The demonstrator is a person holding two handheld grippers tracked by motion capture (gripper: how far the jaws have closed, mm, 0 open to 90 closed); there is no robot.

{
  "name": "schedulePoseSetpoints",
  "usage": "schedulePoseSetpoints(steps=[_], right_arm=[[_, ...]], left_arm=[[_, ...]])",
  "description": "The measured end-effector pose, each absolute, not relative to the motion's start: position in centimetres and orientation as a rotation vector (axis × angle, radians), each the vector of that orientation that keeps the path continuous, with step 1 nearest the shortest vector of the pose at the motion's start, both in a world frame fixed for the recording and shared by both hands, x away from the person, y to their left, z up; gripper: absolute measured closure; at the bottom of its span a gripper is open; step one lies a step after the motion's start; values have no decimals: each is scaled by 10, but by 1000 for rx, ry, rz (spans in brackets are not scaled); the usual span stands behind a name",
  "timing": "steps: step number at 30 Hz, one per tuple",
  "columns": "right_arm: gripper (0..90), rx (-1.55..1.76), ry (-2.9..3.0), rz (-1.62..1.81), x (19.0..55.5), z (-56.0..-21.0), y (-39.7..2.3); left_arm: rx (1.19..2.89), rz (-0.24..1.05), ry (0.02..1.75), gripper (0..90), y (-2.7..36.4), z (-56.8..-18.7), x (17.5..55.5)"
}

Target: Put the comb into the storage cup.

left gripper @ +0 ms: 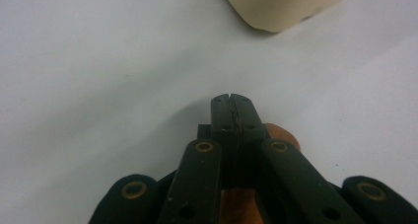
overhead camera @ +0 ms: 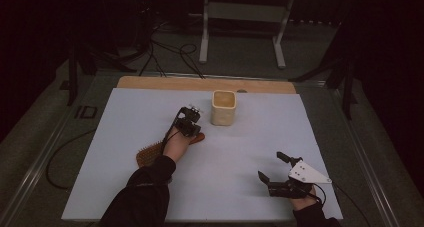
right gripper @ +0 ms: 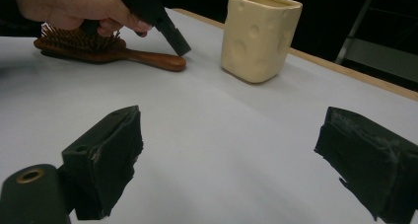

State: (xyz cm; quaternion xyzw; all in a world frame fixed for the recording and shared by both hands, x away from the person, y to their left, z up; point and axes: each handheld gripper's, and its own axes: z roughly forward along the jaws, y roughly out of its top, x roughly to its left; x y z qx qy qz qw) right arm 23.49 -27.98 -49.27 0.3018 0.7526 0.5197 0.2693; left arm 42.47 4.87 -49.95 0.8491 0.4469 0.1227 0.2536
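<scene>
A wooden hairbrush [overhead camera: 149,155] lies bristles-up on the white table sheet [overhead camera: 125,187], its handle [right gripper: 157,60] pointing toward a cream cup [overhead camera: 223,108]. My left gripper [overhead camera: 194,131] is shut, jaws pressed flat together with nothing between them, its tip just over the handle's end [left gripper: 283,135]. In the right gripper view the left gripper [right gripper: 180,45] slants down at the handle, with a small gap below the tip. My right gripper [overhead camera: 271,166] rests open near the table's front right, and nothing lies between its pads [right gripper: 106,160].
The cream cup [right gripper: 259,36] stands upright near the back of the sheet, a short way beyond the brush handle. A wooden strip [overhead camera: 200,83] edges the table's far side. Cables and a metal stand [overhead camera: 240,17] are on the floor behind.
</scene>
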Motion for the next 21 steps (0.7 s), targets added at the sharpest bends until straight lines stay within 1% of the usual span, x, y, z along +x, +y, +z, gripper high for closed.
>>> schedulePoseSetpoints(steps=[21], right_arm=[[91,819,2025,1402,235,-493,-281]], left_arm=[[2380,240,1110,900,36,-503,395]])
